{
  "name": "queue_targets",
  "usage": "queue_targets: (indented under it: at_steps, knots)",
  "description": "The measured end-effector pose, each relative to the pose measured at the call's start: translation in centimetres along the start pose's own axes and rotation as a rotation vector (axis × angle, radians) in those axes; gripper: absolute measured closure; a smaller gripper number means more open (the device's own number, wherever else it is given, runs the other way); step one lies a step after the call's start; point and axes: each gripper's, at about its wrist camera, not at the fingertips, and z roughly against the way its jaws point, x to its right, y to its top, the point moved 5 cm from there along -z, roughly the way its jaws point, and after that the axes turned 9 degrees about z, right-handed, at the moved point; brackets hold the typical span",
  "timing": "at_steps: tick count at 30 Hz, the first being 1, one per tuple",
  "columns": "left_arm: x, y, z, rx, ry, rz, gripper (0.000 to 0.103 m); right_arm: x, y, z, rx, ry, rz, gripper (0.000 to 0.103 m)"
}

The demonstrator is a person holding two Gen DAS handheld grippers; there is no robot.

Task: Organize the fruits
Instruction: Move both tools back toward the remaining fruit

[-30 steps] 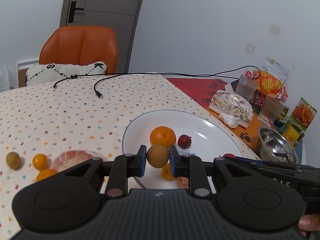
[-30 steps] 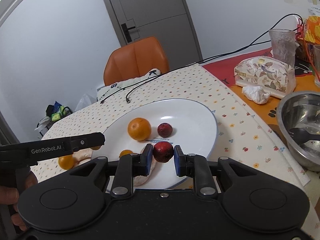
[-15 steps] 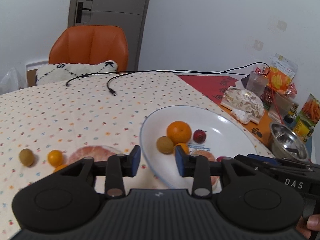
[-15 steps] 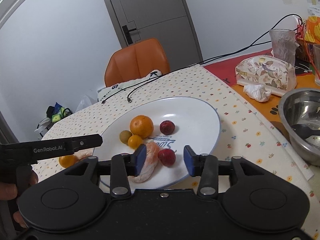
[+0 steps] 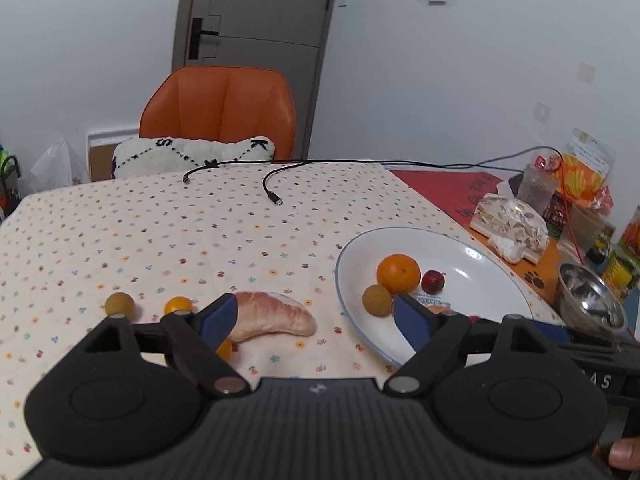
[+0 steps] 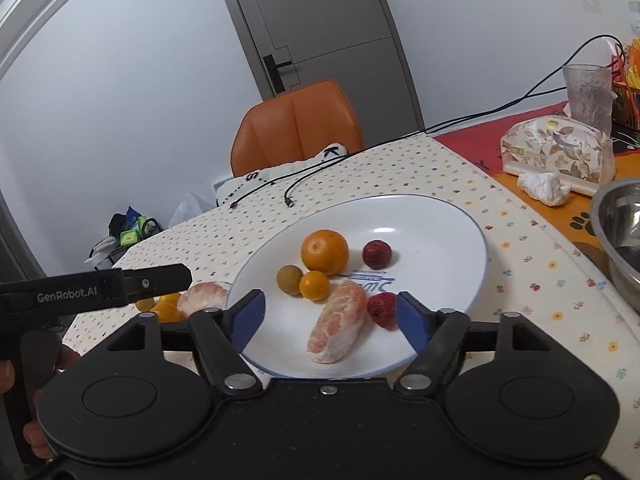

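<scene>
A white plate [image 6: 448, 216] [image 5: 472, 256] holds an orange [image 6: 325, 251], a brown longan [image 6: 289, 279] [image 5: 376, 299], a small kumquat [image 6: 315, 285], a peeled pomelo segment [image 6: 340, 326] and two dark red fruits [image 6: 376, 254] [image 6: 382, 310]. On the tablecloth left of the plate lie another pomelo segment [image 5: 272, 318], a longan [image 5: 119, 304] and kumquats [image 5: 179, 305]. My left gripper [image 5: 316, 320] is open, low over the cloth between the pomelo segment and the plate. My right gripper [image 6: 330, 316] is open above the plate's near edge, holding nothing.
A steel bowl [image 6: 620, 236] and a floral tissue box [image 6: 558, 152] with a crumpled tissue stand right of the plate, with snack packets [image 5: 584, 176] behind. Black cables [image 5: 272, 188] trail across the far cloth. An orange chair [image 5: 218, 112] with a cushion is at the far edge.
Both grippers opened and let go: the left dropped the longan onto the plate, the right the dark red fruit. Both then drew back, the left swinging left toward the loose fruit.
</scene>
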Motion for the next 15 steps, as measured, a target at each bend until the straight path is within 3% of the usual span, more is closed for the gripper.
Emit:
queue_targets:
  at_steps: [9,15]
  knots:
    - [-2.1,-0.5,1.3,-0.007,0.030,-0.004,0.015,-1.7,0.3,0.1,0.019,0.032,0.028,0.009]
    - [-3.7,-0.3,2.1,0.004,0.055,0.009,0.015,-3.3,0.8,0.2,0.030,0.055,0.062,0.004]
